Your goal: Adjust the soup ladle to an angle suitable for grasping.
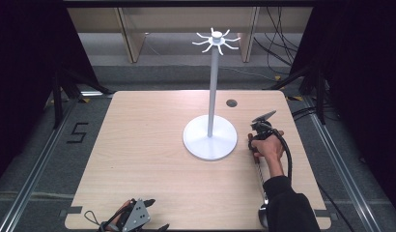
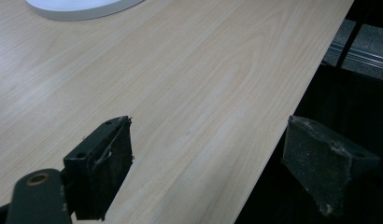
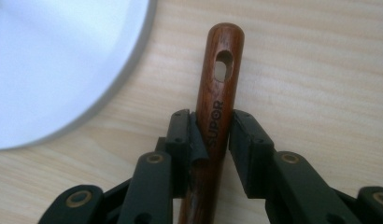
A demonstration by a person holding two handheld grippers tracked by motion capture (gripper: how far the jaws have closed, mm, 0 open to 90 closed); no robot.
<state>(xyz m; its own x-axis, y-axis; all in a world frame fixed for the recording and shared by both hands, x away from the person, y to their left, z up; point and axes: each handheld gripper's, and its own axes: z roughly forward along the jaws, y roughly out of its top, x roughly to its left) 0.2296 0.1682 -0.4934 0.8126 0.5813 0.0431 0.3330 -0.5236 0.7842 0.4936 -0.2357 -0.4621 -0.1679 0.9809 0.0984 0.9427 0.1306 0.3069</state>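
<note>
left gripper [image 1: 138, 215]: we hold it at the desk's [image 1: 138, 154] near edge, fingers [image 2: 98, 175] spread, nothing between | right gripper [image 3: 213, 135]: our fingers [image 3: 187, 140] pinch the wooden handle [image 3: 216, 102] | handle: lies flat on the desk, just right of the stand's [image 1: 209, 137] white base

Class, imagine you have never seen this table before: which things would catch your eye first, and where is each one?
A tall white hook stand rises from its round base near the middle of the table, crowned with curved hooks. Just right of that base, the right hand-held gripper is clamped on the brown wooden handle of a utensil lying flat, marked SUPOR and pierced by a hanging hole. The left hand-held gripper waits open at the table's near edge.
</note>
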